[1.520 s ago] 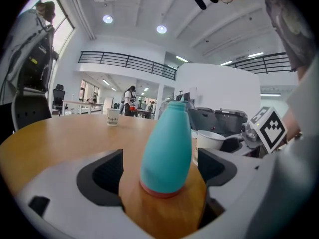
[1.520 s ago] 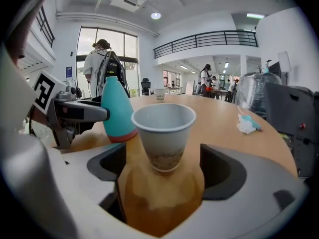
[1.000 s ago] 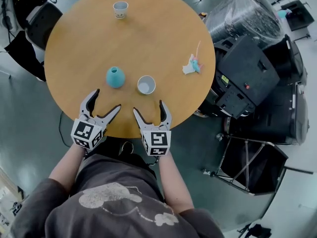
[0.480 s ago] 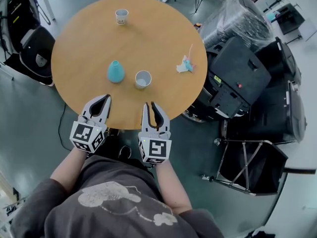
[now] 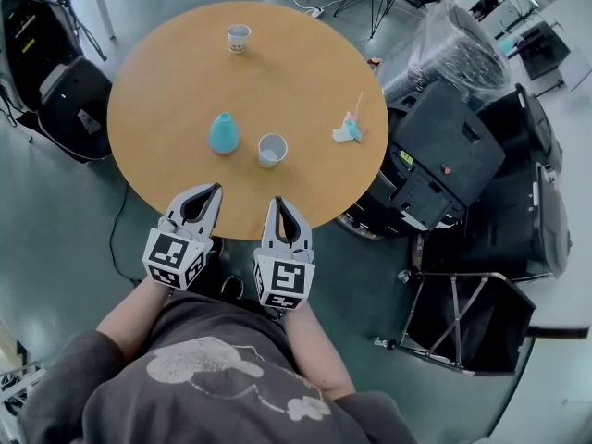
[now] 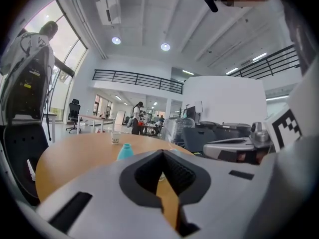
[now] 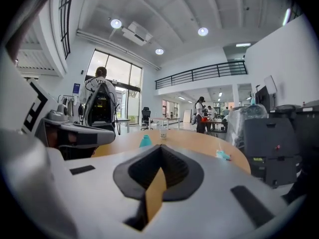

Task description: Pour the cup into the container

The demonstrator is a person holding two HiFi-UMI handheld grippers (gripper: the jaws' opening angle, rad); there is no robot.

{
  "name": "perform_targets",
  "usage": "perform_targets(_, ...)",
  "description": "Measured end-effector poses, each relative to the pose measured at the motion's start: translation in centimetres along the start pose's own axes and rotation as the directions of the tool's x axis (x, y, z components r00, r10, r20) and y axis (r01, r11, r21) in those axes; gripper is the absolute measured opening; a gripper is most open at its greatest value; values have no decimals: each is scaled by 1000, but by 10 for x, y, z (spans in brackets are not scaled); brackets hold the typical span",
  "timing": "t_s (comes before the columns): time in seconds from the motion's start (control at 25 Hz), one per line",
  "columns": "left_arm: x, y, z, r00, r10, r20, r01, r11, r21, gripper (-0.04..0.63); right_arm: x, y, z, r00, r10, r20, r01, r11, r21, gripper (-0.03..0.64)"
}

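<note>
Cup: the white one [image 5: 272, 150] stands upright, mouth up, about mid-table. It's just right of the teal container [image 5: 223, 133], close but not touching as far as I can see. Can't tell what's inside it.
Other cup: there's a second paper cup [image 5: 239, 37] way off by the far edge, so honestly it could be that one.
Direction: the white cup sits pretty much straight ahead of the right gripper [image 5: 279, 203], some way off. The container lines up with the left gripper [image 5: 213, 191] instead, so the right one is nearer the cup.
Fingers: both pairs are pressed together and empty. The right one's jaws have just been closing, with nothing between them.
Stage: an upright cup beside the container fits a pour yet to come, or a cup set back down after one. Can't call it.
Table: round wooden top [image 5: 166, 109], smooth. Both grippers hang over its near edge. A small teal-and-white thing [image 5: 349, 129] lies off to the right.
Room: big open hall with a grey floor, and black cases [image 5: 444, 155] crowd the table's right side.
</note>
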State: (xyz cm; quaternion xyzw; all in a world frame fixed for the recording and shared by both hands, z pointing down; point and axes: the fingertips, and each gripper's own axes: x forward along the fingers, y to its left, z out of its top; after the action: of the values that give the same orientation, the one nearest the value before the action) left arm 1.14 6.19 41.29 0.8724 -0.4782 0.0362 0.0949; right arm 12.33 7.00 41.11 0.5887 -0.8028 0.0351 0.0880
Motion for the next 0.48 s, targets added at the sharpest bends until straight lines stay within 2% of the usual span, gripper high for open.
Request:
perform_targets(0.16, -2, -1, 5, 1000, -9, 22, 9, 1000, -20, 8, -1, -1, -6, 999, 23, -30, -24, 1000, -20, -14)
perform_targets(0.48, -5, -4, 4, 1000, 15, 12, -15, 999, -36, 8, -8, -3, -12, 997, 54, -52, -54, 999, -6, -14)
